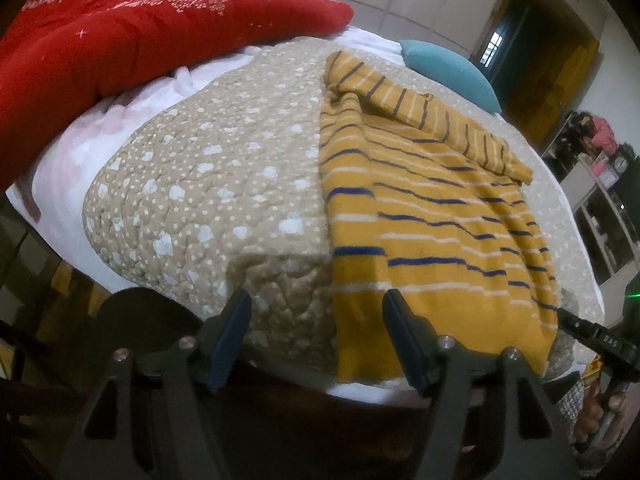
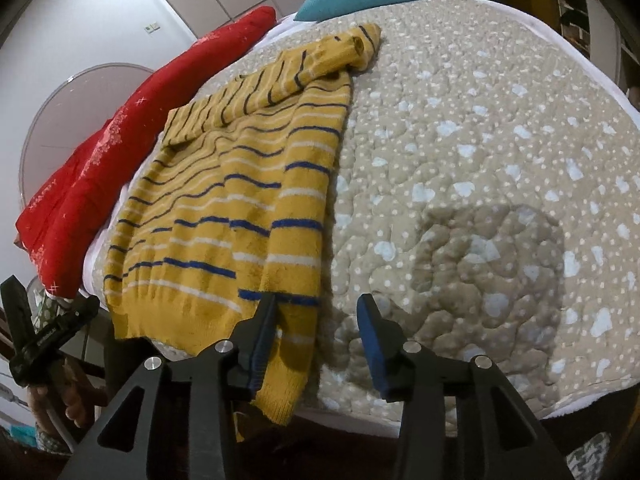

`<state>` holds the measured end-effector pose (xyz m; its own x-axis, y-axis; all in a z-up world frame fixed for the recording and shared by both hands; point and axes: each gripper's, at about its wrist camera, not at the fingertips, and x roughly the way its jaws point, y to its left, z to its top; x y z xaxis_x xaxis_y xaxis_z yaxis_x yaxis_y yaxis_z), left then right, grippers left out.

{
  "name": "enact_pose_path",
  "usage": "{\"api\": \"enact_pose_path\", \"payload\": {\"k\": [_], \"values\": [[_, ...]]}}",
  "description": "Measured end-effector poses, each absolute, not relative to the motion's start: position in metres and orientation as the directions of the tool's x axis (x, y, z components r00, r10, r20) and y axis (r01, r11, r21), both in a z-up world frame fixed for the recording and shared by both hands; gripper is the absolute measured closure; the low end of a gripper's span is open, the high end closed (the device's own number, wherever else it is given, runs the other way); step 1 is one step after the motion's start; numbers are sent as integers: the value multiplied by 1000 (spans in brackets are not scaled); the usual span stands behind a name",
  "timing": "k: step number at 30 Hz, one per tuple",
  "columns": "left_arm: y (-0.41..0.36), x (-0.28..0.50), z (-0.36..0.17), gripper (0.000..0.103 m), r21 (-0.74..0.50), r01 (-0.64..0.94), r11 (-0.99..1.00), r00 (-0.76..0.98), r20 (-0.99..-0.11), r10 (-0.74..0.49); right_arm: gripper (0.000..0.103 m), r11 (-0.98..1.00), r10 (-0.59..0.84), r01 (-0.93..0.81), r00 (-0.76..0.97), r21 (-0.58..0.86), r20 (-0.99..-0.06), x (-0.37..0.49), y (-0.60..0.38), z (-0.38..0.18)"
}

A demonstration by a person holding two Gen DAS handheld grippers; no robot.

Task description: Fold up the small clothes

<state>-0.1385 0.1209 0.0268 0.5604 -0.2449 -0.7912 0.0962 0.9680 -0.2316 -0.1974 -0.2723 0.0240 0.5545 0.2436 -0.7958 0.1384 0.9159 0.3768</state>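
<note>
A mustard-yellow knitted sweater with navy and white stripes (image 1: 420,216) lies spread on the beige quilted bedspread with pale dots and cloud shapes (image 1: 208,184), its ribbed hem hanging just over the near edge of the bed. One sleeve is folded across the chest at the far end; the other runs down the side and dangles off the near edge in the right wrist view.

The left claw (image 1: 316,340) is spread wide and empty, hovering at the near edge beside the sweater's hem. The right claw (image 2: 316,340) is also spread and empty, with its left finger just over the dangling sleeve (image 2: 288,360).

The knit looks soft, light and limp, likely to sag and stretch when lifted, so pinching the thicker ribbed hem corners or the cuff should give the firmest hold.

A red patterned quilt (image 1: 120,40) and a teal cushion (image 1: 452,72) lie along the far edges. No containers are visible.
</note>
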Motion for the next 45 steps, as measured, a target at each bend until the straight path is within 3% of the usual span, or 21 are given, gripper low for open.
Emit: {"api": "enact_pose_path", "payload": {"k": [7,16,33,37,45], "values": [[107,-141,30,27,-142,108,984,577,-797,-178,53,905,254,145,572,400,-780,-202,-275,19],[89,-141,30,23,-38,139,990,582,-806,-112,48,899,265,141,580,415,-770,-204,-274,14],[83,-138,15,23,-45,144,988,530,-840,-116,42,890,278,135,598,436,-752,-205,-275,9],[90,-136,16,23,-86,130,988,533,-834,-143,41,889,279,132,604,439,-746,-206,-274,8],[145,-123,26,22,-357,21,934,564,-767,-306,40,822,362,140,620,552,-696,-211,-286,5]]}}
